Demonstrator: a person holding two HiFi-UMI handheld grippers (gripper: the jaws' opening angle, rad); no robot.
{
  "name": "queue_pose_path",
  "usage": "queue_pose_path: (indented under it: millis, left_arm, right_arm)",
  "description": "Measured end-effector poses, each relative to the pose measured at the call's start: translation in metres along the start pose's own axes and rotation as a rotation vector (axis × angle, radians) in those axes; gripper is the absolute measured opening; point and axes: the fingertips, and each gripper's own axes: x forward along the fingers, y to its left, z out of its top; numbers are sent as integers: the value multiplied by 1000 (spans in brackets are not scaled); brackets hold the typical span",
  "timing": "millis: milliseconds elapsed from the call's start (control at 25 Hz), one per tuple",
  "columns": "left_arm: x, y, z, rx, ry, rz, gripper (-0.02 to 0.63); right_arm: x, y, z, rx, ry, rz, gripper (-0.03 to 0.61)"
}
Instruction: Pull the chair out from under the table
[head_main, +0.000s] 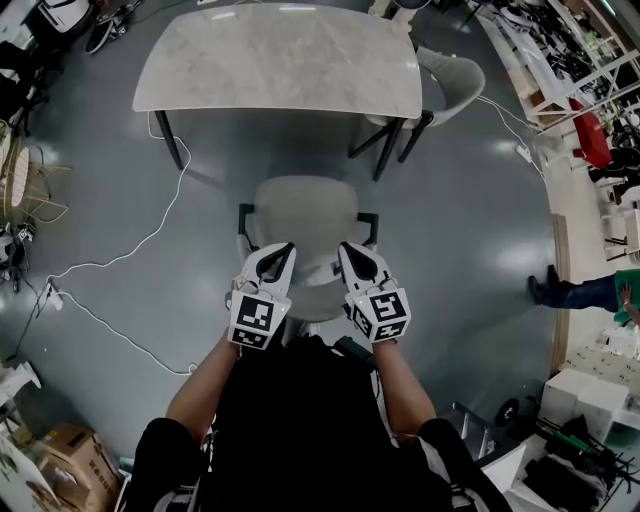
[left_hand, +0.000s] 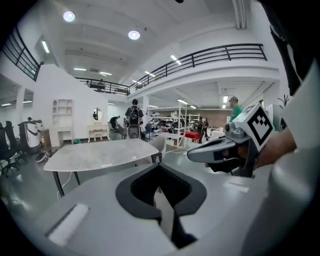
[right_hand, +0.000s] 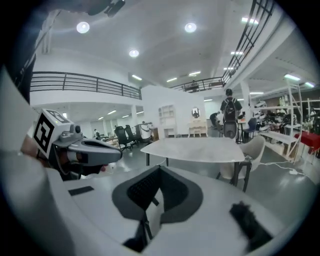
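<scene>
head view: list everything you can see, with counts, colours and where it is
table: one, pale marble-look top on dark legs, top centre
chair: one, light seat with dark arms, standing clear of the table, just ahead of the person
second chair: one, light, at the table's right end
cable: one, white, trailing over the grey floor at left
cardboard box: one, brown, bottom left
bystander: one, blue trousers and dark shoes, right edge
left gripper: one, white with black pads, shut, empty, above the chair's near edge
right gripper: one, white with black pads, shut, empty, beside the left gripper
</scene>
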Motion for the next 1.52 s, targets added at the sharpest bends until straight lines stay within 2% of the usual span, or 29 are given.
queue_pose_path:
  millis: [240, 360, 440, 760, 1520]
  left_arm:
    - [-22, 3, 40, 5, -129, 49, 6]
    - [-37, -2, 59, 31, -198, 70, 6]
    - [-42, -5, 63, 40, -215, 83, 6]
    - [-48, -8, 50, -16, -202, 95, 7]
    - [-47, -12, 53, -17, -213, 82, 6]
  right_arm:
    - [-18, 9, 40, -13, -95, -42, 15]
    - [-34, 8, 56, -15, -139, -108, 15]
    - [-42, 6, 59, 3, -163, -142, 15]
    - [-53, 6, 50, 24, -164, -172, 14]
    - [-54, 8, 61, 12, -185, -162, 14]
